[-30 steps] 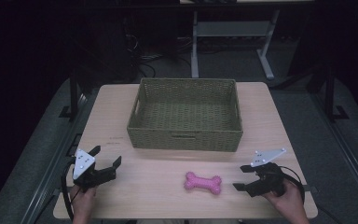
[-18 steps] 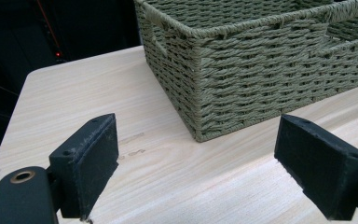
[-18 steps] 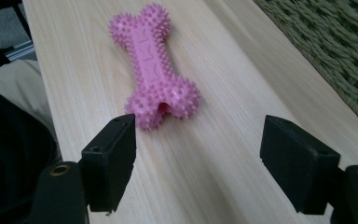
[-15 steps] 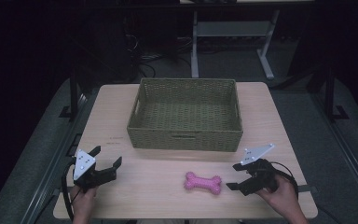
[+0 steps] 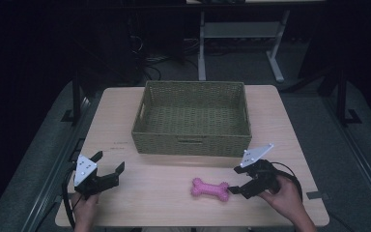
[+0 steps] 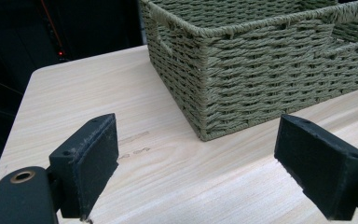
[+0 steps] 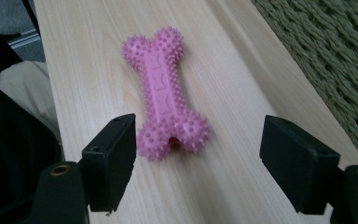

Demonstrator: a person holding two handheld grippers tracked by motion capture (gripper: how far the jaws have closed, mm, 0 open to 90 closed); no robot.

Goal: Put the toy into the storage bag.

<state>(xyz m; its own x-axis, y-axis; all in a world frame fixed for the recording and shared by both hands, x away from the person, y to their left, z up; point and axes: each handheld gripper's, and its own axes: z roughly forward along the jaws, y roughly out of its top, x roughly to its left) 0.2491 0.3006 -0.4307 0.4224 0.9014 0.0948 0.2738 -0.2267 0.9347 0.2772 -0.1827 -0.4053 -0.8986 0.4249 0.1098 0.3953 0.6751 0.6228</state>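
Pale wood-grain table [image 5: 174, 203], set in a dim room with dark floor around it. Item one: pink spiked bone toy [image 5: 210, 189], lying flat on the near half of the table, in front of the basket and toward the person's right, apart from the basket wall; in the right gripper view the bone toy [image 7: 164, 95] lies lengthwise away from the camera, its near knobbed end between the two black jaws and closer to the left-hand one, no contact visible. Item two: right gripper [image 5: 235, 183], held in the person's right hand [image 5: 285, 198] just beside the toy's right end, jaws spread wide and holding nothing, grey three-cornered plate on top, cable looping behind. Item three: woven green basket [image 5: 192, 145], rectangular, open-topped, handle slot in its near wall, standing at the middle of the table behind the toy; its corner and near wall [image 6: 261, 79] show in the left gripper view. Item four: left gripper [image 5: 108, 170], held low at the near left corner of the table, well apart from the toy, jaws wide apart and empty, pointed toward the basket's near left corner.
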